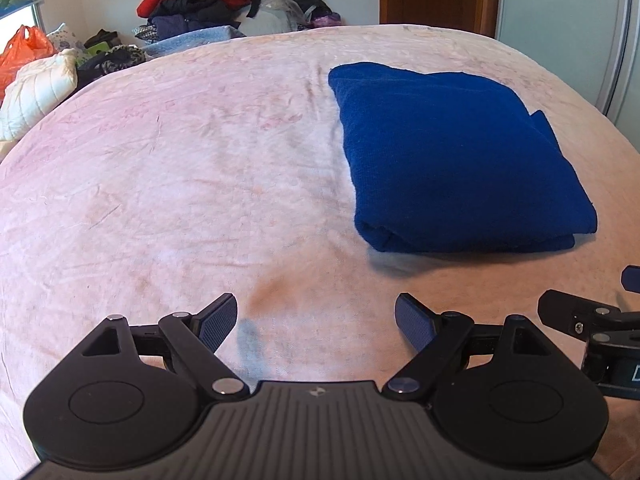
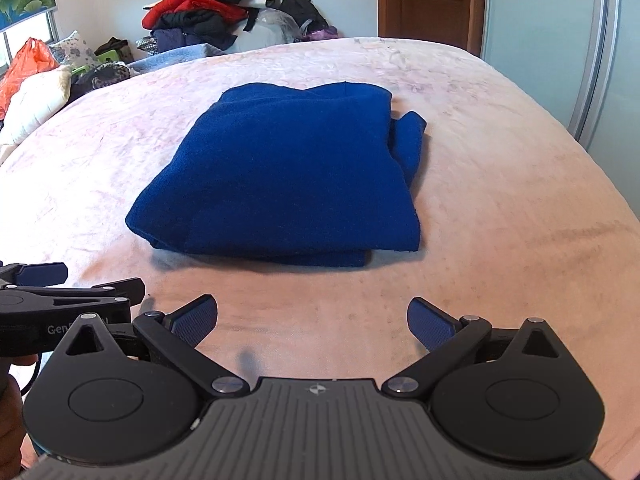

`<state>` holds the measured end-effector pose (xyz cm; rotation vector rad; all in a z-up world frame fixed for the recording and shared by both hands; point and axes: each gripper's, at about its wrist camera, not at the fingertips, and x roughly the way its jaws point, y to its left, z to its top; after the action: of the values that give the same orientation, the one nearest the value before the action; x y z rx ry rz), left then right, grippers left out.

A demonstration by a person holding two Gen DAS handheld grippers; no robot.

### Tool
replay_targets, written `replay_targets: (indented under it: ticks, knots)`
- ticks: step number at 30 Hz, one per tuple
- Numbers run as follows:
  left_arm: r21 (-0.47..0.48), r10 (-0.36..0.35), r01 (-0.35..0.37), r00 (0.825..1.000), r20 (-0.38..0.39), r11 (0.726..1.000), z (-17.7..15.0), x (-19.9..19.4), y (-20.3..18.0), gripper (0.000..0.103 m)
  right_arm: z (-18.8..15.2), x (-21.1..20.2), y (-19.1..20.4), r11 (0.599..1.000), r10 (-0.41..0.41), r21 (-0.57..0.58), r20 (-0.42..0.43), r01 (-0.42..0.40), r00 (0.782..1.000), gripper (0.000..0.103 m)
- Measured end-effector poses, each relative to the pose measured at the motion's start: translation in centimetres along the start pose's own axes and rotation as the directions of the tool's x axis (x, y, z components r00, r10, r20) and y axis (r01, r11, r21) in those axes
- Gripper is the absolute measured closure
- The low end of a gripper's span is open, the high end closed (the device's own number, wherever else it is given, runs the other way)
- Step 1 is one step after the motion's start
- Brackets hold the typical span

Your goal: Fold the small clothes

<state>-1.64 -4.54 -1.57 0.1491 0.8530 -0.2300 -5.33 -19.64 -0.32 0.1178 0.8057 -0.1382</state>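
On the bed [image 2: 500,184], covered by a pale pink, slightly crumpled plush blanket, lies one blue garment [image 2: 288,176], a soft knit folded into a thick, roughly square bundle with stacked layers showing along its near edge and a loose flap sticking out on its right side. It sits toward the middle of the bed, well apart from both claws, with bare blanket all round it and wide open room on the left and near sides. Each of the two claws has black linkage arms and two blue ribbed pads. Nearest the camera in its own view, the left claw [image 1: 316,326] hangs with jaws spread wide and nothing between them; the right claw [image 2: 312,326] is likewise spread wide and empty, just right of the left one. Beyond the far edge of the bed, against the wall, rises a heap of red, black and grey clothes [image 2: 208,8], with one orange plastic bag [image 2: 28,64] and a white quilted cushion [image 1: 36,92] at far left.
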Motion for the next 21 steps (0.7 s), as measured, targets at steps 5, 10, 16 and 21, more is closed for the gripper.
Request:
replay_targets:
  ticks: [5, 10, 16, 21]
  knots:
    - [-0.008, 0.008, -0.008, 1.0, -0.001, 1.0, -0.04, 0.09, 0.06, 0.016, -0.02, 0.21, -0.1, 1.0, 0.0, 0.002, -0.007, 0.0, 1.0, 0.001]
    - [-0.019, 0.011, -0.011, 1.0, -0.004, 1.0, -0.09, 0.12, 0.14, 0.016, -0.07, 0.41, -0.17, 1.0, 0.002, 0.0, -0.01, -0.002, 1.0, 0.001]
    - [-0.015, 0.016, -0.017, 1.0, -0.012, 1.0, -0.19, 0.16, 0.09, 0.016, -0.16, 0.54, -0.13, 1.0, 0.005, -0.003, -0.014, -0.005, 1.0, 0.001]
    - [-0.014, 0.02, -0.02, 1.0, -0.017, 1.0, -0.26, 0.16, 0.07, 0.016, -0.21, 0.55, 0.0, 1.0, 0.007, -0.006, -0.015, -0.007, 1.0, 0.001]
